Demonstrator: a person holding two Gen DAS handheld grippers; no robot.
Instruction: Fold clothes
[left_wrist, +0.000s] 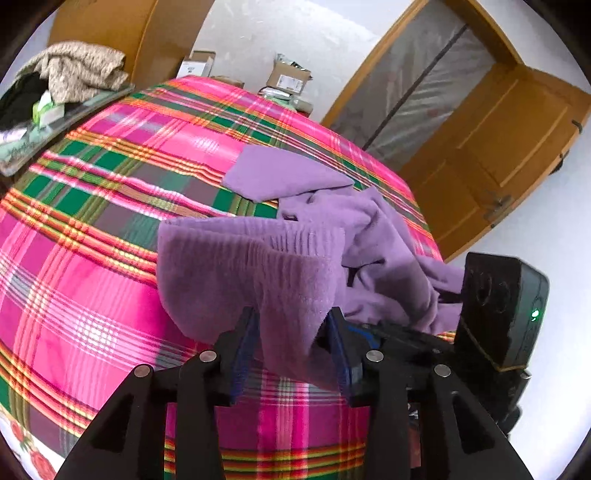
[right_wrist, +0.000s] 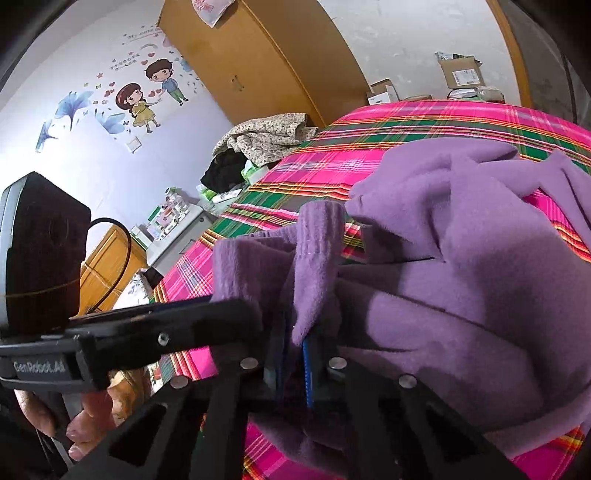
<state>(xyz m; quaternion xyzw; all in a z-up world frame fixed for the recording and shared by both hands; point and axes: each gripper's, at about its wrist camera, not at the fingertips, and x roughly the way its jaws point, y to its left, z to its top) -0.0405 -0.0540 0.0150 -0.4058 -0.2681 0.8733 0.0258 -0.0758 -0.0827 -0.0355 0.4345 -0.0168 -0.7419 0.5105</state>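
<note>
A purple fleece garment (left_wrist: 369, 229) lies crumpled on a bed with a pink and green plaid sheet (left_wrist: 110, 221). One ribbed edge of it droops between the fingers of my left gripper (left_wrist: 291, 332), whose jaws stand apart and do not pinch the cloth. In the right wrist view the same garment (right_wrist: 461, 258) fills the right half of the frame. There my right gripper (right_wrist: 295, 343) is shut on a hanging fold of it, with the blue pads close together around the cloth. The two grippers sit side by side at the near edge of the bed.
A heap of beige and black clothes (right_wrist: 266, 136) sits on a stand left of the bed. Cardboard boxes (left_wrist: 288, 79) stand beyond the far edge. A wooden door (left_wrist: 498, 147) is at the right and a wardrobe (right_wrist: 258, 55) behind. A hand (right_wrist: 88, 417) holds the left gripper's handle.
</note>
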